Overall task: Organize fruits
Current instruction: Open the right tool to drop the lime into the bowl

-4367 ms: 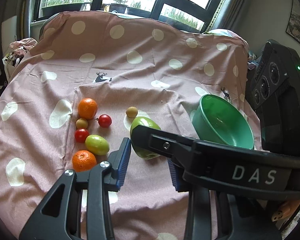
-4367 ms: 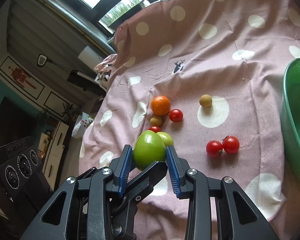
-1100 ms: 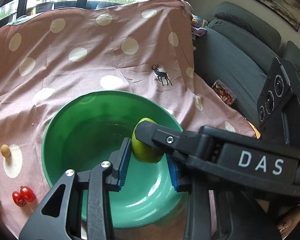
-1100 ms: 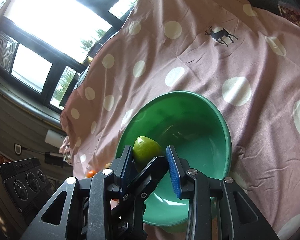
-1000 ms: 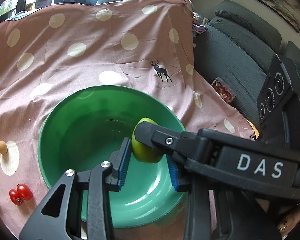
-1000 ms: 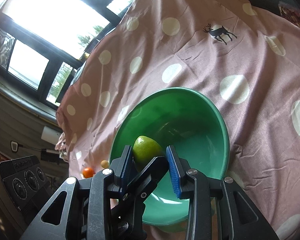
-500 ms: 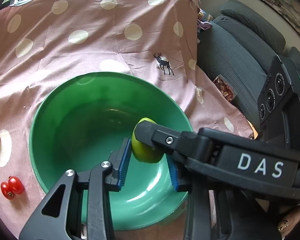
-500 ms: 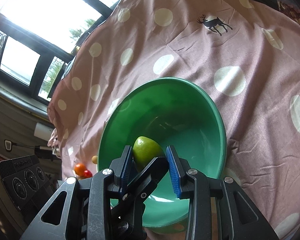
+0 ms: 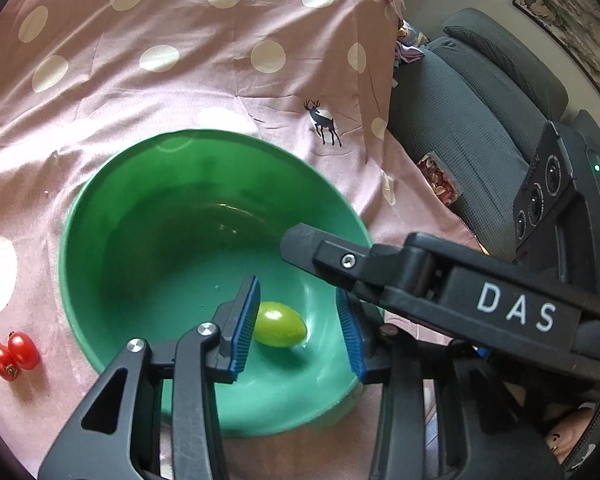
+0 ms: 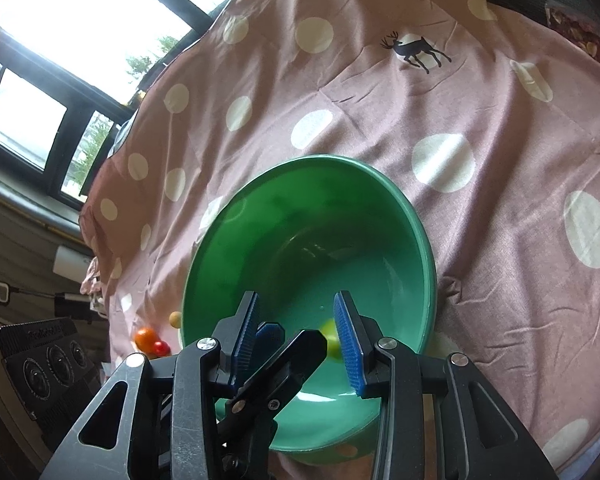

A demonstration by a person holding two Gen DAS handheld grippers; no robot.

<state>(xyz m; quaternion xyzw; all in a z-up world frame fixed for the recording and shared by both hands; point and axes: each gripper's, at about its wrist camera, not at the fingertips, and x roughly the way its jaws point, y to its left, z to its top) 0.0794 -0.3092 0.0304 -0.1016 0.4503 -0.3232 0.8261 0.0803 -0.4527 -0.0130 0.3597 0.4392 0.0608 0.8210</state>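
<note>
Both grippers (image 9: 296, 320) (image 10: 296, 332) just opened, green fruit (image 9: 279, 324) lying in bowl (image 9: 112, 184).

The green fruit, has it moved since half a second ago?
Yes. The green fruit has dropped from between both tools' pads, whose jaws have just been opening, onto the floor of the green bowl.

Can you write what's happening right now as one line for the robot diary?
step: drop fruit | green fruit: loose in green bowl | left hand-held gripper: just opened | right hand-held gripper: just opened | cherry tomatoes: on cloth
</note>
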